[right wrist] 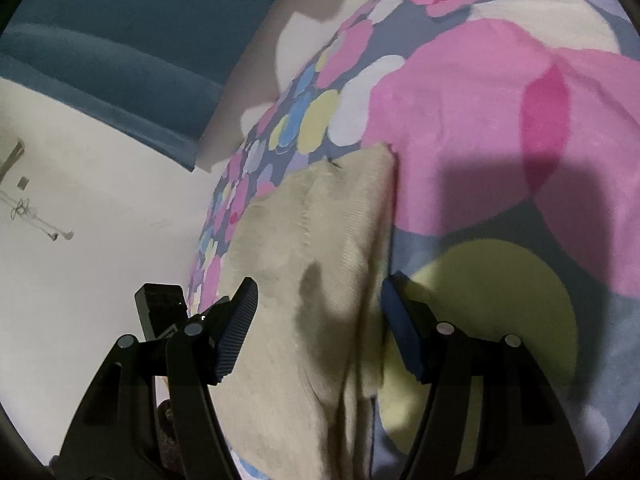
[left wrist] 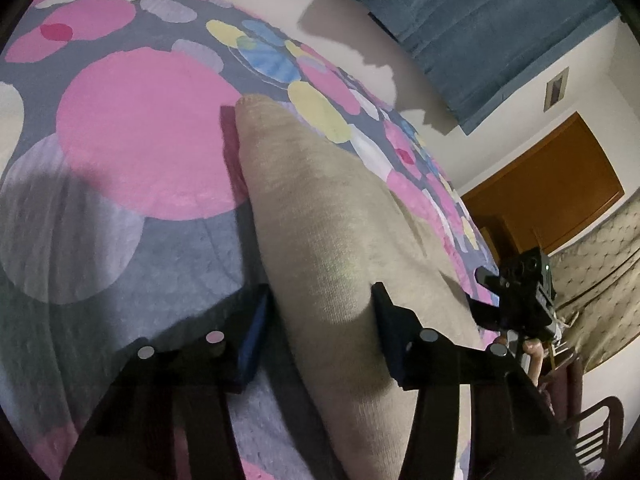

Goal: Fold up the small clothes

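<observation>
A beige knit garment (left wrist: 320,216) lies in a long folded ridge on the bedspread (left wrist: 140,132) with its pink, yellow and blue circles. My left gripper (left wrist: 320,320) straddles the ridge's near part. Cloth fills the whole gap, and both pads press its sides. In the right wrist view the same garment (right wrist: 312,248) runs away from me. My right gripper (right wrist: 320,312) stands open over it, its fingers (right wrist: 240,320) apart from the cloth. The right gripper (left wrist: 486,292) also shows in the left wrist view, at the garment's far right edge with a hand under it.
A dark pink strip (left wrist: 230,140) peeks out along the garment's left side. A blue padded headboard (left wrist: 480,32) stands behind the bed. A brown door (left wrist: 552,184), a patterned beige curtain (left wrist: 600,280) and a dark chair (left wrist: 600,432) stand to the right.
</observation>
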`<state>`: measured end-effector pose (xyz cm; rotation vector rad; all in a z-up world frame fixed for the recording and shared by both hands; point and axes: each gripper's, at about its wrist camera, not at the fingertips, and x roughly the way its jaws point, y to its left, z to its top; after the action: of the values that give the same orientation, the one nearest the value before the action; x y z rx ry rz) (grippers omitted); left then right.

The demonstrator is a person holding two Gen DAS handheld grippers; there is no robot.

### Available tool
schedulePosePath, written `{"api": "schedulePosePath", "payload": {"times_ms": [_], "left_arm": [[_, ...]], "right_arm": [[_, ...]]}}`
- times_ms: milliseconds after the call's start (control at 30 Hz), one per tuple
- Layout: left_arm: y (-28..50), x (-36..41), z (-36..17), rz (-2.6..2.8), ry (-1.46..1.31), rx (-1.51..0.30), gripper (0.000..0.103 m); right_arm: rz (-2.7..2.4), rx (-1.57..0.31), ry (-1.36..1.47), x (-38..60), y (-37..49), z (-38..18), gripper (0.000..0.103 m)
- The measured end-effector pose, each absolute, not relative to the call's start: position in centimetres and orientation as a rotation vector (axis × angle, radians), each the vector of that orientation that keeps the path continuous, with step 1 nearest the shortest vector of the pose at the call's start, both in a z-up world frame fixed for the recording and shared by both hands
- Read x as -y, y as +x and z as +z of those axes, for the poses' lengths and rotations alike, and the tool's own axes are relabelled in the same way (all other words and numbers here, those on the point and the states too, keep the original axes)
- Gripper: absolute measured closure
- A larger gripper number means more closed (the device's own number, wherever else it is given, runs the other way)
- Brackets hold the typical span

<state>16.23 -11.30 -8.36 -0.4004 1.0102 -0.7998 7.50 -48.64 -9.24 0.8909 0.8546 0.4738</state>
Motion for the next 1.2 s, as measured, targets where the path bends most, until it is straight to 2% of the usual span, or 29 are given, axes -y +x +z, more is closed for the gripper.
{"api": "schedulePosePath", "payload": {"times_ms": [233,300,433,567,867,1200], "left_arm": [[16.3,11.2,-8.4,-0.801,-0.404,-1.011,0.055],[16.3,11.2,-8.4,-0.799,-0.403,-1.009,0.055],[16.3,11.6,-8.3,-0.786,-0.397,-1.01,0.061],[16.0,11.9,-7.9,-0.774,-0.376,-0.994,0.068],[15.6,11.0,-5.2,-0.75,-0.361,-0.939,0.079],[17.0,4.3,-5.0,-0.647,-0.394,-0.918,0.085]], "right_arm": [[0.514,-0.872,0.84,47.1,8.8,-9.3,0.041],[0.51,-0.881,0.819,46.9,8.8,-9.2,0.046],[0.49,-0.909,0.814,46.5,9.1,-10.0,0.076],[0.474,-0.898,0.824,46.5,9.2,-10.4,0.085],[0.469,-0.802,0.805,44.9,8.5,-8.5,0.09],[0.548,-0.828,0.858,39.7,11.8,-9.0,0.09]]}}
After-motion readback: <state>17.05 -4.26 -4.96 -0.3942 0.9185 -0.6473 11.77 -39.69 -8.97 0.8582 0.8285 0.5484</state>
